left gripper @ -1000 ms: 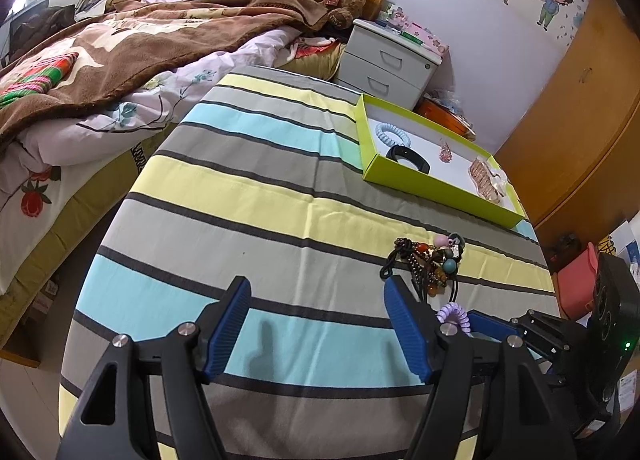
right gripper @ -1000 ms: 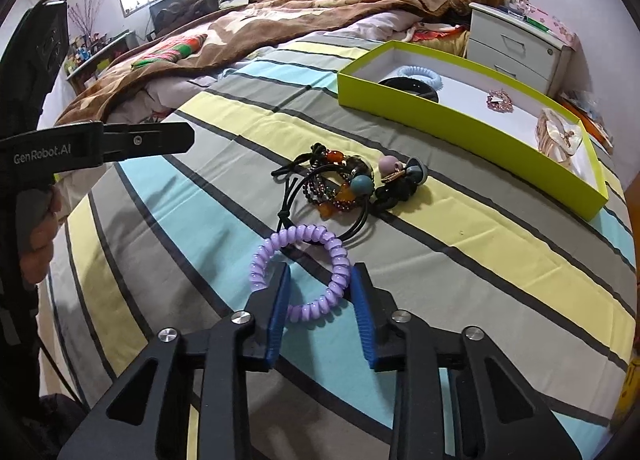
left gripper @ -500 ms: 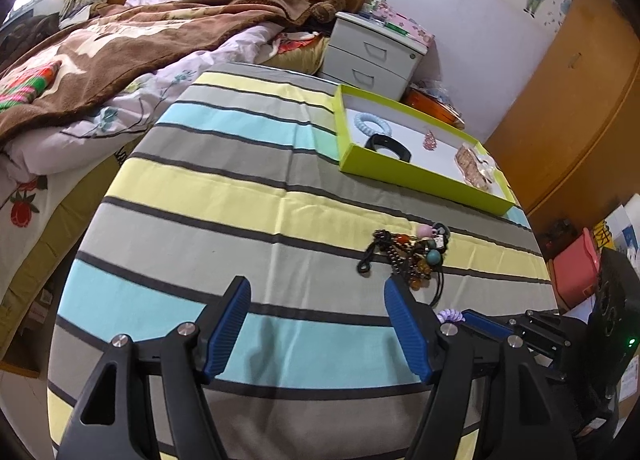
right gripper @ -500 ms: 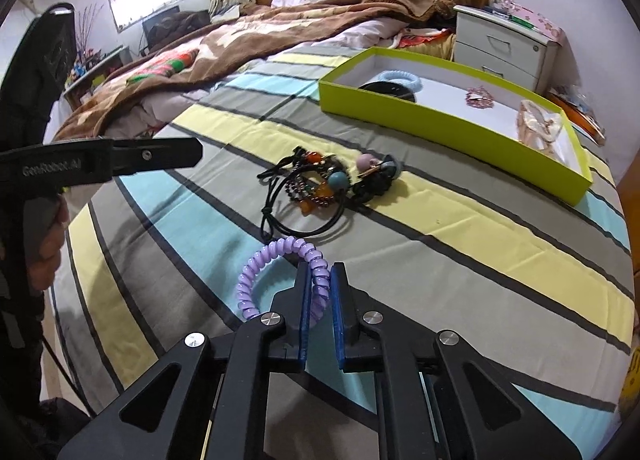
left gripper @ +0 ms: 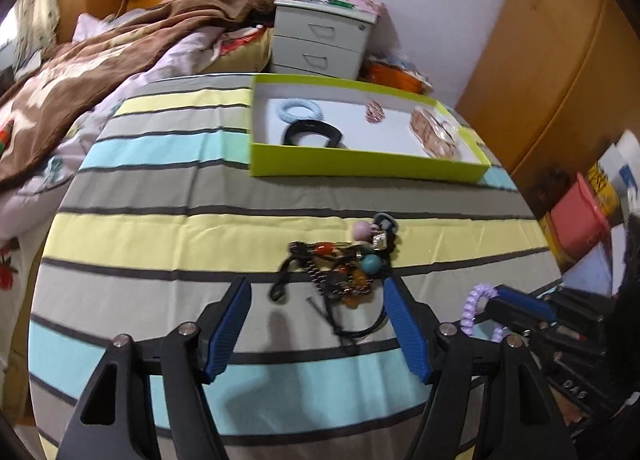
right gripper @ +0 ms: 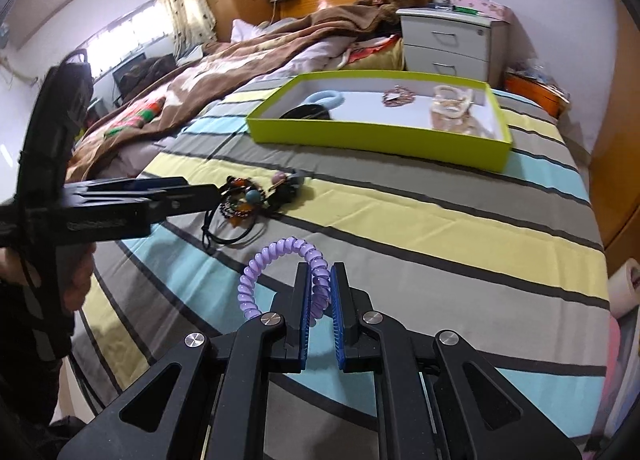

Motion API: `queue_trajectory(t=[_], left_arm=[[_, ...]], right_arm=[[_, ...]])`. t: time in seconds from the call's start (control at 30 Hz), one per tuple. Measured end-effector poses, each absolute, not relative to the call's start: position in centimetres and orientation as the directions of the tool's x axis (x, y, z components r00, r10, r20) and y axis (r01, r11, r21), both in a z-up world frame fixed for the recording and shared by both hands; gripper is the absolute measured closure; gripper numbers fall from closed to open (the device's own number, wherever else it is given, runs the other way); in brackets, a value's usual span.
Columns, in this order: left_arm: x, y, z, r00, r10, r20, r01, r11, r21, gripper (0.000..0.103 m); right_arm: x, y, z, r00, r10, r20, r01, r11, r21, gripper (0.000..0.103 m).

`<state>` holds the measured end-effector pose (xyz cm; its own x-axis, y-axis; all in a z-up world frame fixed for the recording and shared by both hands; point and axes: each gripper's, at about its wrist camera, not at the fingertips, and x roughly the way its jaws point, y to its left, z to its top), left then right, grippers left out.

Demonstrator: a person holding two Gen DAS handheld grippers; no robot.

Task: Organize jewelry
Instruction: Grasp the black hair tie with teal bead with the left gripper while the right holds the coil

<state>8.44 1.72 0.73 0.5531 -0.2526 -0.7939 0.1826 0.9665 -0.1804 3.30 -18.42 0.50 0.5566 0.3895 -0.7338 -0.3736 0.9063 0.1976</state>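
— Two claws are working here; what is each one doing?

— My right gripper [right gripper: 320, 284] is pinching the purple spiral hair tie [right gripper: 276, 272] between nearly closed blue pads [right gripper: 305, 300], gripping one side of the loop. My left gripper [left gripper: 316, 324] is hanging spread wide, touching nothing, its fingers straddling the near edge of the tangled jewelry pile [left gripper: 344, 264] from above.

— Which way is the hair tie pointing?

— It is standing upright in my right claw, the ring arching up and out to the left of the fingers, lifted off the striped bedspread [right gripper: 440, 220]. From my left claw's camera it is showing edge-on, off to the right.

— How is it looking?

— It is looking like a glossy, translucent lilac coil, a phone-cord ring, keeping its round shape apart from the squeezed bit.

— And the rest?

— Ahead of my right claw and to its left, the pile is lying as a knot of black cords and coloured beads. Well beyond both claws, the green tray [right gripper: 380, 136] is holding a pale blue hair tie [right gripper: 326, 97], a black band [left gripper: 312, 132], a small reddish bracelet [right gripper: 398, 96] and some beige pieces.
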Motion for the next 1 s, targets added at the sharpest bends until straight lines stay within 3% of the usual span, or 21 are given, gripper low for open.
queue_trajectory(t=[0.33,0.47,0.73,0.8,0.87,1.0], left_arm=[[9.9,-1.2,0.5,0.547,-0.246,-0.801,0.222,0.964,-0.144,0.046],[10.5,-1.9,-0.2,0.527,-0.217,-0.822,0.220,0.969,-0.115,0.064],[10.9,-2.9,-0.5,0.515,-0.213,-0.830,0.233,0.967,-0.104,0.066],[10.9,-3.1,-0.5,0.511,-0.209,-0.834,0.238,0.966,-0.096,0.081],[10.8,-3.1,-0.5,0.511,-0.208,-0.834,0.240,0.966,-0.094,0.087],[10.5,-3.1,-0.2,0.517,-0.215,-0.829,0.247,0.964,-0.096,0.087]], right_arm=[[3.7,-20.3,0.3,0.564,0.412,-0.715,-0.341,0.905,0.253,0.093],[3.9,-20.8,0.1,0.563,0.421,-0.711,-0.334,0.903,0.270,0.093],[3.9,-21.1,0.0,0.563,0.432,-0.705,-0.333,0.899,0.285,0.093],[3.9,-21.1,0.0,0.564,0.434,-0.703,-0.332,0.898,0.288,0.093],[3.9,-21.1,0.0,0.564,0.434,-0.703,-0.332,0.898,0.288,0.093],[3.9,-21.2,0.0,0.565,0.434,-0.702,-0.331,0.898,0.288,0.093]])
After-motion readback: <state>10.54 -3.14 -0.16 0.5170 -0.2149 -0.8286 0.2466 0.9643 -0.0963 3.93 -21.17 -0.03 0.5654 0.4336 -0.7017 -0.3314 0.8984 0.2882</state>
